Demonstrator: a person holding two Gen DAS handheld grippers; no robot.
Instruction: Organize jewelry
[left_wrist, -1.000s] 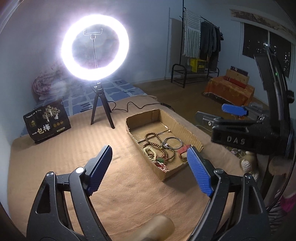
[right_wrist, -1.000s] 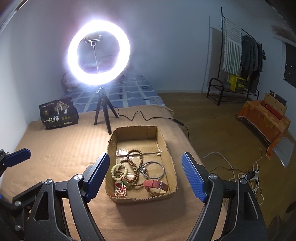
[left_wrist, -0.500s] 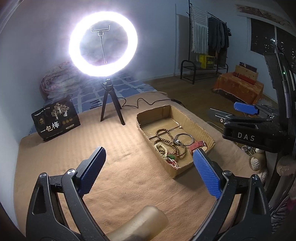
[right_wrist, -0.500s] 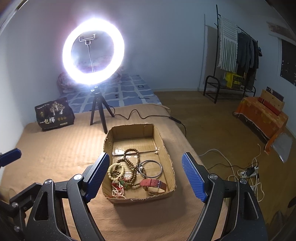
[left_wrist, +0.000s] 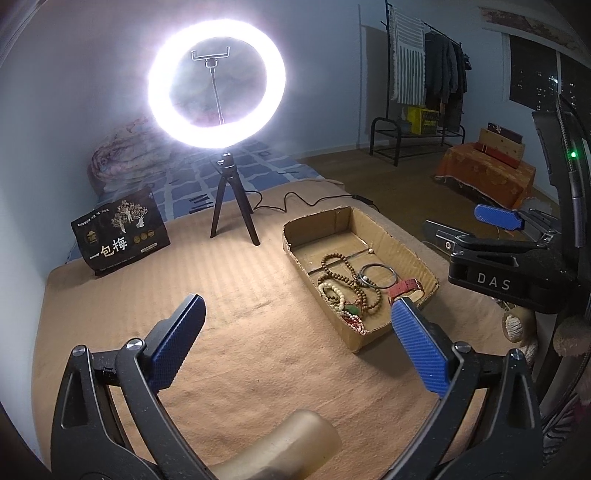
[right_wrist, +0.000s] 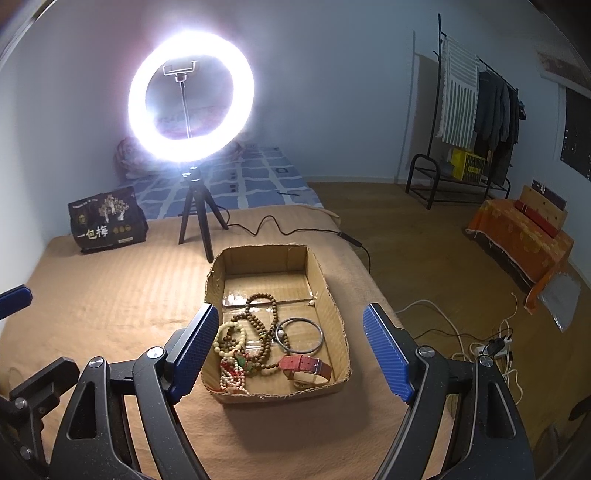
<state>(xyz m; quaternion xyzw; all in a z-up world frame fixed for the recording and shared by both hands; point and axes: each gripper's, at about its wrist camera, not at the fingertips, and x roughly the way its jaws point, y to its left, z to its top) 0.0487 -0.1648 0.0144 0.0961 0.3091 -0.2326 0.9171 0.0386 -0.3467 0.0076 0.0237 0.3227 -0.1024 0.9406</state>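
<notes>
With both grippers' jaws held apart and empty, the tangled bead strings (right_wrist: 255, 332), dark bangle (right_wrist: 301, 336) and red-strapped watch (right_wrist: 304, 367) are seen heaped in the shallow cardboard tray (right_wrist: 332, 306), fitting either jewelry already gathered or awaiting sorting

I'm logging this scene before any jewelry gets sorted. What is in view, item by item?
cardboard box: 1, brown, open, on the blanket
brown bead strand: 1, inside the box
pale bead bracelet: 1, cream, box's left side
metal bangle: 1, dark, box's right side
red watch strap: 1, box's near right corner
ring light: 1, lit, on a black tripod behind the box
black packet: 1, far left of the blanket
blanket: 1, tan
clothes rack: 1, black, by the far wall
left gripper: blue pads, open, empty
right gripper: blue pads, open, above the box
</notes>
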